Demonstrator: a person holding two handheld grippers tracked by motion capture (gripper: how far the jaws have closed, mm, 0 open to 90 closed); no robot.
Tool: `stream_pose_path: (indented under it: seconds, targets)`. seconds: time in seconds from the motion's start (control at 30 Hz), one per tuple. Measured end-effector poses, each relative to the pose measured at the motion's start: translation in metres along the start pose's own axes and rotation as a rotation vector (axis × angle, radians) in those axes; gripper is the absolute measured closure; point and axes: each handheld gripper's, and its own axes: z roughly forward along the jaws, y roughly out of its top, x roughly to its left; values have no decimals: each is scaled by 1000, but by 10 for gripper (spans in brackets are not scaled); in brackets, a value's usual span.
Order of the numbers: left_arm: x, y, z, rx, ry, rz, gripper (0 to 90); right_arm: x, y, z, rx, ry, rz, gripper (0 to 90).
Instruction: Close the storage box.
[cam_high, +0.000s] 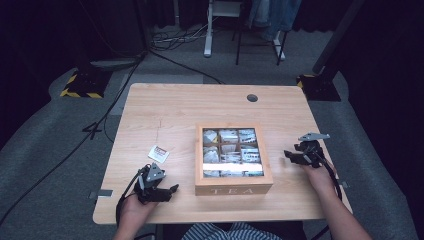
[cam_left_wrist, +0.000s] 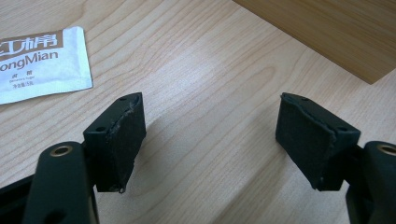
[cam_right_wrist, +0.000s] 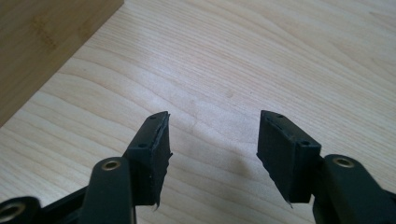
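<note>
1. Right now the left gripper (cam_high: 167, 192) sits low over the worktop (cam_high: 165, 110), near the front edge, with its jaws wide apart and nothing between them.
2. A small white packet (cam_high: 158, 153) lies flat on the wood just beyond that gripper, close but not touching. In the left gripper view the packet (cam_left_wrist: 39, 63) has brown and grey letters on it.
3. The wooden tea box (cam_high: 233, 159) stands in the middle of the worktop, with "TEA" on its front. It has a see-through top, and little bags show in rows of small squares inside.
4. The right gripper (cam_high: 292, 156) is just beside the right side of the box. Its jaws are also apart and hold nothing.
5. In the right gripper view, bare wood lies between the jaws, and the side of the box (cam_right_wrist: 42, 42) is at the top left.
</note>
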Motion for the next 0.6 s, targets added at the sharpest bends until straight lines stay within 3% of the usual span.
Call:
stream_pose_path:
  seconds: [0.17, 0.27, 0.37, 0.43, 0.47, 0.5, 0.53, 0.6]
  targets:
    - [0, 0, 0, -1, 0, 0, 250, -2, -2, 2, 27, -8, 11, 405]
    - [0, 0, 0, 0, -1, -1, 250, -2, -3, 5, 52, -37, 1, 372]
    - [1, 0, 0, 0, -1, 4, 250, -4, -5, 7, 44, -24, 23, 345]
    - [1, 0, 0, -1, -2, 0, 250, -6, -10, 10, -5, -35, 34, 231]
    - [1, 1, 1, -1, -1, -1, 250, -5, -15, 13, -58, -56, 65, 162]
    - [1, 1, 1, -1, 3, -1, 250, -6, -19, 17, -94, -55, 90, 151]
    - [1, 1, 1, -1, 2, -3, 249, -10, -19, 17, -87, -27, 116, 156]
    - [1, 1, 1, 0, 0, 1, 249, -11, -19, 17, -83, -26, 111, 146]
